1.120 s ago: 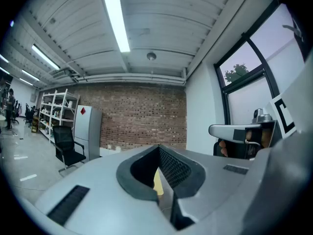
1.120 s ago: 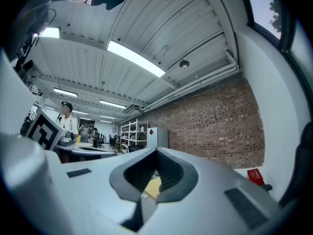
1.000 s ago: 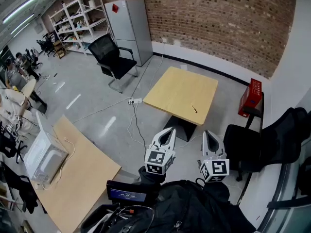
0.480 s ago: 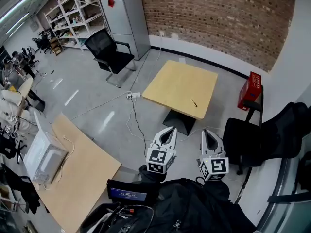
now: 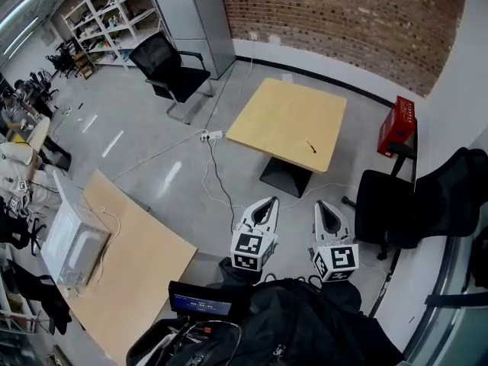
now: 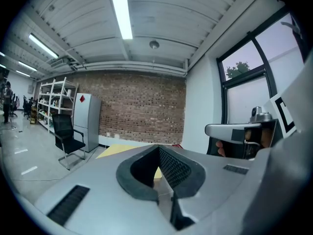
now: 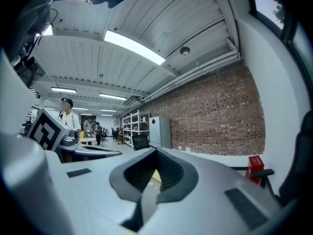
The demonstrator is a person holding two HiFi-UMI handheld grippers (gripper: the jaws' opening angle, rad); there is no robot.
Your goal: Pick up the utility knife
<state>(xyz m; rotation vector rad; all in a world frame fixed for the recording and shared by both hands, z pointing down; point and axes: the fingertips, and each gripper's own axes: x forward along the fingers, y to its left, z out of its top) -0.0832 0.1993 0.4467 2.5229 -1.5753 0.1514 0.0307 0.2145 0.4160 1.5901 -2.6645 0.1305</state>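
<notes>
The utility knife [image 5: 311, 146] is a small dark thing lying near the right front edge of the square wooden table [image 5: 282, 120], far ahead across the floor. My left gripper [image 5: 266, 203] and right gripper [image 5: 323, 207] are held side by side low in the head view, well short of the table and pointing toward it. Both are shut with nothing between the fingers. In the left gripper view the left gripper [image 6: 159, 151] shows its pads meeting, with the table [image 6: 115, 151] as a yellow strip beyond. The right gripper [image 7: 156, 153] looks the same in its own view.
A black office chair [image 5: 164, 67] stands left of the table and another black chair [image 5: 404, 204] at its right. A red crate [image 5: 398, 126] sits by the wall. A power strip and cables [image 5: 211, 136] lie on the floor. A long wooden desk [image 5: 137, 273] carries a white box [image 5: 72, 246].
The table and knife sit a little higher in the head view than a second ago. Both grippers stay side by side and shut.
</notes>
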